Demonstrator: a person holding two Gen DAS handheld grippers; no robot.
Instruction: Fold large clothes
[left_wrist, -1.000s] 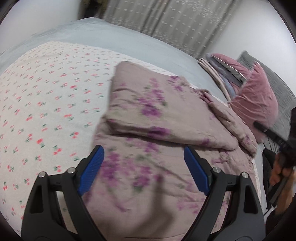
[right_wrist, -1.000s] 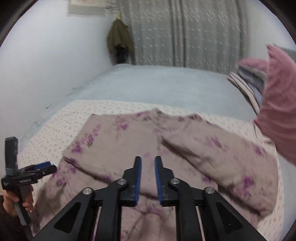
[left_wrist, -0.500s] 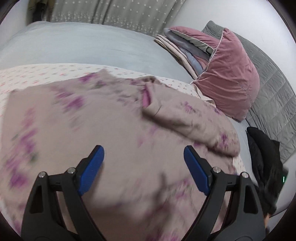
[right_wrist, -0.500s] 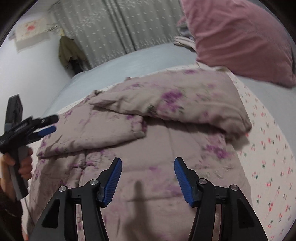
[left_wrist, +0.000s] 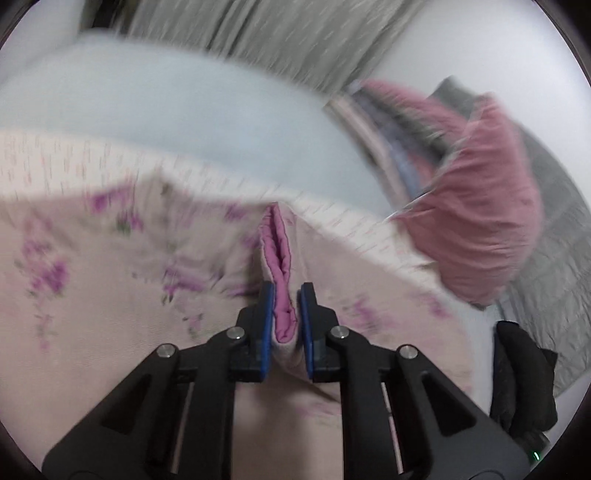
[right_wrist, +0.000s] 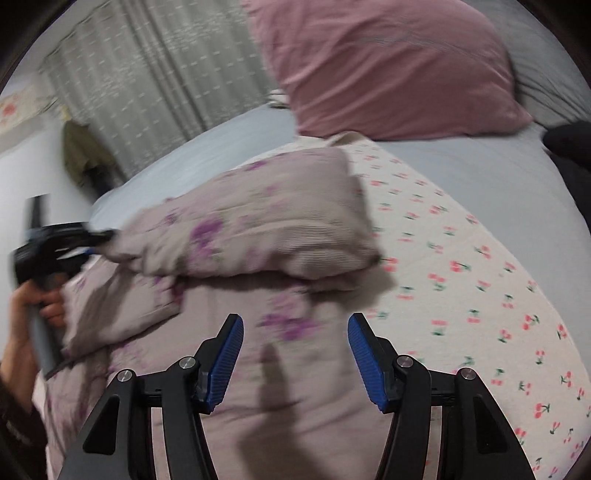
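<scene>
Centrally, floral garment (left_wrist: 110, 288) fold between left gripper (left_wrist: 287, 314) fingers (left_wrist: 266, 310).

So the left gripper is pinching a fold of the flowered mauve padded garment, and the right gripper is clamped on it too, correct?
Not quite. In the right wrist view the right gripper is open above the flowered mauve padded garment, holding nothing. The left gripper does pinch a fold.

Grey patterned curtains (right_wrist: 155, 70) across the back, plain white wall (left_wrist: 461, 40) beside them, bed spread with a pale blue sheet (left_wrist: 177, 110) and a cherry-print cover (right_wrist: 461, 258) — pink pillow (right_wrist: 388, 62) at its head, grey quilted headboard (left_wrist: 554, 236), olive garment (right_wrist: 79, 151) hanging by the curtains
</scene>
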